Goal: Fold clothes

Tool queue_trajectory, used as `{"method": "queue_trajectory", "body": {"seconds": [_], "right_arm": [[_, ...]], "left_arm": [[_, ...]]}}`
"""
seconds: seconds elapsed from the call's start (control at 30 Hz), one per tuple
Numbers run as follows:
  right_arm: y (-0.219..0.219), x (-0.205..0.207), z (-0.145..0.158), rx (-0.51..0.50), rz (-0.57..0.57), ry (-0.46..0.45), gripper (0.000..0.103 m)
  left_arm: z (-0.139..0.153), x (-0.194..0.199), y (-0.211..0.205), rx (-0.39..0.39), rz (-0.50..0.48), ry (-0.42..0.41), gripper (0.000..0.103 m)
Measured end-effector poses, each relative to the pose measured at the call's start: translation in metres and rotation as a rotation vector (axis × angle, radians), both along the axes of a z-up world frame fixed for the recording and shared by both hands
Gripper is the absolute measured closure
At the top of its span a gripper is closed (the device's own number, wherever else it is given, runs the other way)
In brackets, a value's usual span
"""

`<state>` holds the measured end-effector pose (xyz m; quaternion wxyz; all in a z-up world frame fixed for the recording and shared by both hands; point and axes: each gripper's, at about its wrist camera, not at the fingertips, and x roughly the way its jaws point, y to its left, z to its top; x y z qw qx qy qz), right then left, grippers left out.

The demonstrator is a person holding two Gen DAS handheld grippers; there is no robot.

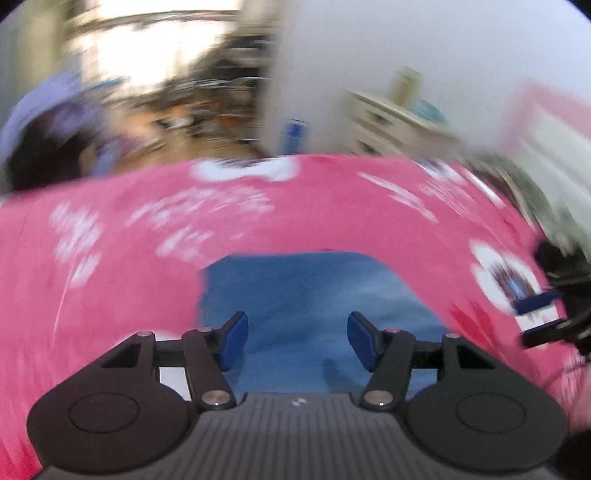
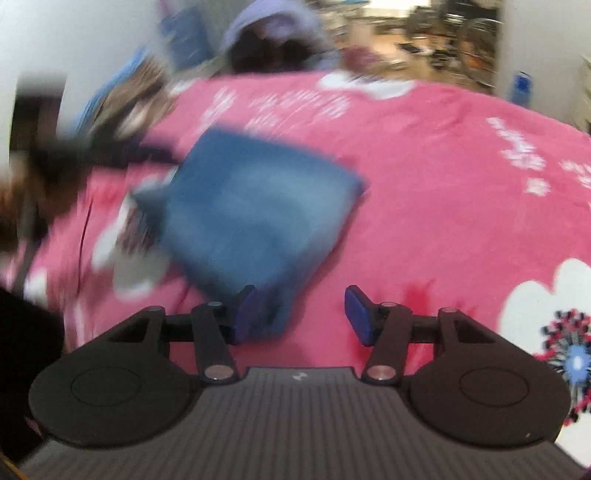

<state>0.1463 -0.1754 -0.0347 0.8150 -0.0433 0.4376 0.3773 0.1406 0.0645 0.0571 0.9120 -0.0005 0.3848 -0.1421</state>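
Both of my wrist views are motion-blurred, so fine detail is limited. On my left gripper [image 1: 297, 339] the two blue-padded fingers [image 1: 234, 339] stand wide apart with nothing between them; directly beyond them lies the blue folded garment [image 1: 314, 295], flat on the pink bedspread [image 1: 110, 240] with its white printed patterns. At the right edge of the left wrist view I can see the other gripper's blue pads hanging over a white flower print. On my right gripper [image 2: 301, 314] the fingers [image 2: 356, 314] are likewise spread wide and empty. The blue folded garment [image 2: 255, 206] appears in that view as a roughly square bundle resting on the pink bedspread [image 2: 424, 166], ahead and to the left; its near corner sits just beside the left-hand pad, but I cannot tell whether they touch. A purple garment [image 2: 273, 26] lies at the far edge of the bed, blurred.
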Motion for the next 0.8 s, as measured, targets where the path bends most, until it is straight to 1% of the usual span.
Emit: {"method": "queue_trajectory", "body": {"seconds": [0.03,0.07,0.1,0.13,0.17,0.2,0.23,0.27,0.3,0.33,0.37,0.4,0.47,0.53,0.63,0.67,0.7,0.77,0.8], "right_arm": [[0.008,-0.006,-0.008,-0.016,0.03,0.0,0.061],[0.015,-0.011,-0.014,-0.034,0.055,-0.004,0.069],[0.023,-0.015,-0.019,-0.057,0.079,-0.018,0.075],[0.03,-0.018,-0.025,-0.08,0.103,-0.043,0.078],[0.034,-0.019,-0.029,-0.093,0.122,-0.072,0.082],[0.037,-0.02,-0.031,-0.102,0.137,-0.101,0.085],[0.039,-0.021,-0.031,-0.104,0.151,-0.119,0.085],[0.041,-0.021,-0.031,-0.102,0.165,-0.133,0.085],[0.042,-0.021,-0.031,-0.101,0.179,-0.147,0.085],[0.045,-0.02,-0.032,-0.102,0.195,-0.156,0.085],[0.046,-0.02,-0.034,-0.106,0.207,-0.16,0.085],[0.049,-0.02,-0.037,-0.112,0.219,-0.159,0.085],[0.054,-0.018,-0.044,-0.127,0.239,-0.161,0.085],[0.055,-0.016,-0.05,-0.137,0.249,-0.159,0.085],[0.056,-0.012,-0.056,-0.133,0.255,-0.129,0.085],[0.055,-0.011,-0.057,-0.135,0.26,-0.124,0.085],[0.055,-0.01,-0.057,-0.136,0.264,-0.123,0.085],[0.056,-0.008,-0.057,-0.142,0.271,-0.124,0.085],[0.056,-0.007,-0.057,-0.142,0.272,-0.124,0.085]], "left_arm": [[0.008,-0.001,-0.015,0.042,-0.081,0.005,0.042],[0.014,-0.003,-0.037,0.094,-0.19,0.014,0.043],[0.017,-0.007,-0.058,0.152,-0.291,0.008,0.043],[0.019,-0.012,-0.078,0.211,-0.39,0.001,0.043],[0.017,-0.018,-0.098,0.277,-0.481,-0.022,0.045],[0.014,-0.024,-0.118,0.343,-0.571,-0.045,0.052],[0.009,-0.028,-0.133,0.385,-0.629,-0.061,0.057],[0.004,-0.033,-0.146,0.427,-0.685,-0.077,0.065],[-0.002,-0.033,-0.155,0.448,-0.714,-0.071,0.071],[-0.008,-0.033,-0.163,0.469,-0.74,-0.064,0.073],[-0.014,-0.034,-0.168,0.49,-0.769,-0.061,0.08],[-0.022,-0.035,-0.172,0.526,-0.794,-0.068,0.084],[-0.035,-0.035,-0.173,0.581,-0.817,-0.079,0.087],[-0.044,-0.036,-0.171,0.6,-0.838,-0.094,0.087],[-0.056,-0.048,-0.169,0.659,-0.908,-0.157,0.086],[-0.059,-0.053,-0.169,0.68,-0.935,-0.177,0.083],[-0.062,-0.058,-0.168,0.697,-0.964,-0.192,0.076],[-0.066,-0.065,-0.165,0.725,-1.013,-0.222,0.074],[-0.069,-0.065,-0.166,0.728,-1.03,-0.228,0.071]]}}
